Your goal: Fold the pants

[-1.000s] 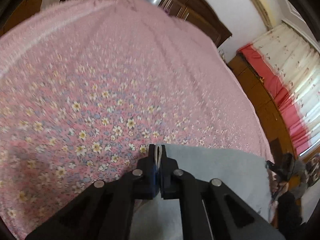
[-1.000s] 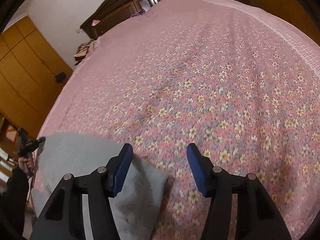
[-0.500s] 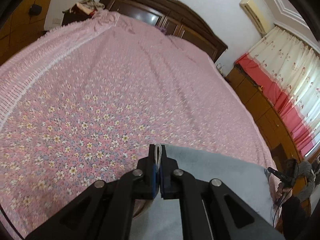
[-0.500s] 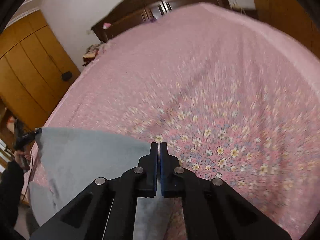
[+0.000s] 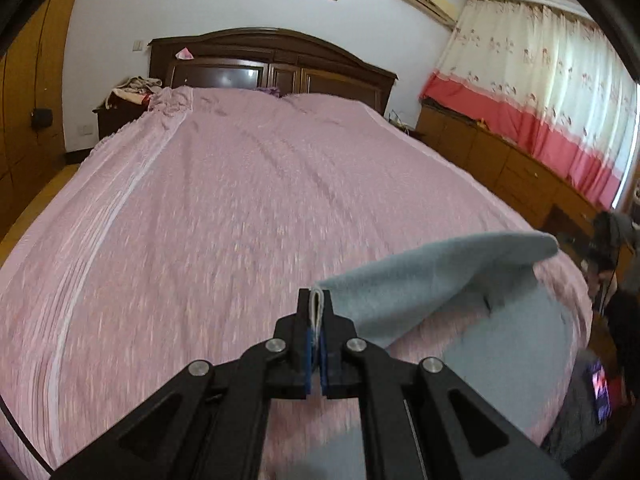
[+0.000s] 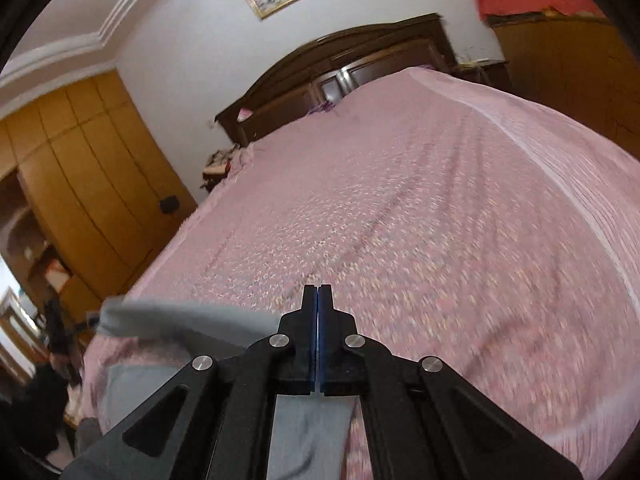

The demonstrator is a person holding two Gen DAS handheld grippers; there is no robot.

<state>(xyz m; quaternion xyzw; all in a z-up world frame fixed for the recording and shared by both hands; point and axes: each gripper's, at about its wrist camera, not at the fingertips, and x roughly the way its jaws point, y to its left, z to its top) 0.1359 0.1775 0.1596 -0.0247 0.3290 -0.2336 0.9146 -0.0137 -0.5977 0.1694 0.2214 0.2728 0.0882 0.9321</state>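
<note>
Left wrist, hand-held gripper [image 5: 316, 300] pinching pants [image 5: 420, 280] edge

A wide bed [image 5: 248, 216] under a pink floral bedspread [image 6: 460, 216] carries the grey pants [image 5: 500, 352]; their lower part lies flat at the near edge, while one edge rises clear of the cover

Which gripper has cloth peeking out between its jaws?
The left gripper: a folded edge of the grey pants shows between its jaws. The right gripper shows none.
</note>
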